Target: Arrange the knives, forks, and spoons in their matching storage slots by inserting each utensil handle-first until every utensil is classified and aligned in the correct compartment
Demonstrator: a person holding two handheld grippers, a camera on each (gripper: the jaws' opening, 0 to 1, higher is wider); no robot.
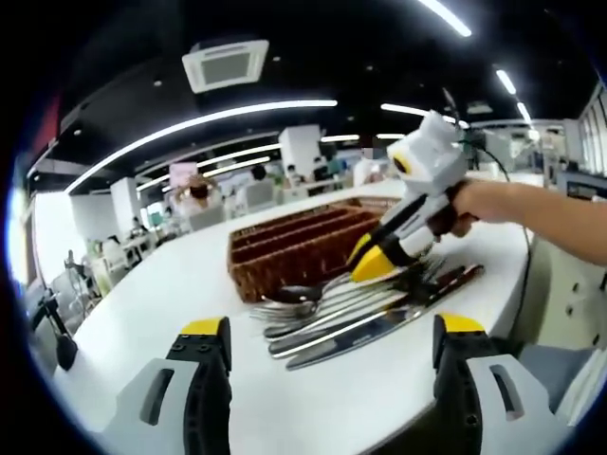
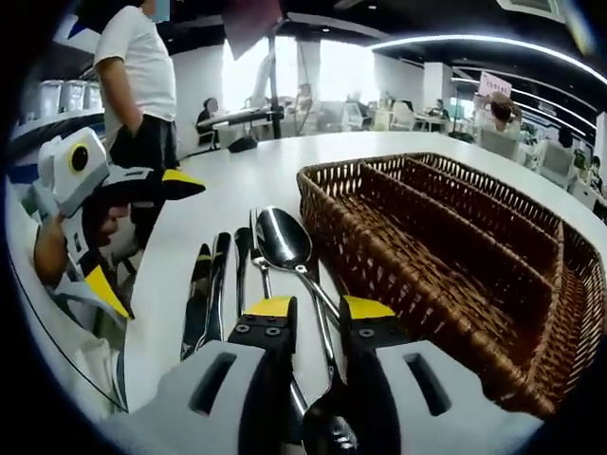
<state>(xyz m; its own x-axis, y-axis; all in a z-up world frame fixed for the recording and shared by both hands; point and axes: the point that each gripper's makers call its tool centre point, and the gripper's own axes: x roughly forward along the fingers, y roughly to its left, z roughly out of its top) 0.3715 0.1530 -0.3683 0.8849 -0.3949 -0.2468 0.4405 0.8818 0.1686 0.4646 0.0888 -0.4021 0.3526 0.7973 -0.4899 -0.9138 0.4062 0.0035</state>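
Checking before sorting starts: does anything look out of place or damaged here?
Nothing looks damaged. The cutlery all lies loose on the white table beside the wicker tray, none in its compartments yet.

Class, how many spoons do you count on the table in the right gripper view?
2: one spoon lies beside the basket; a second spoon has its bowl between the fingers of the right gripper. Others may be hidden.
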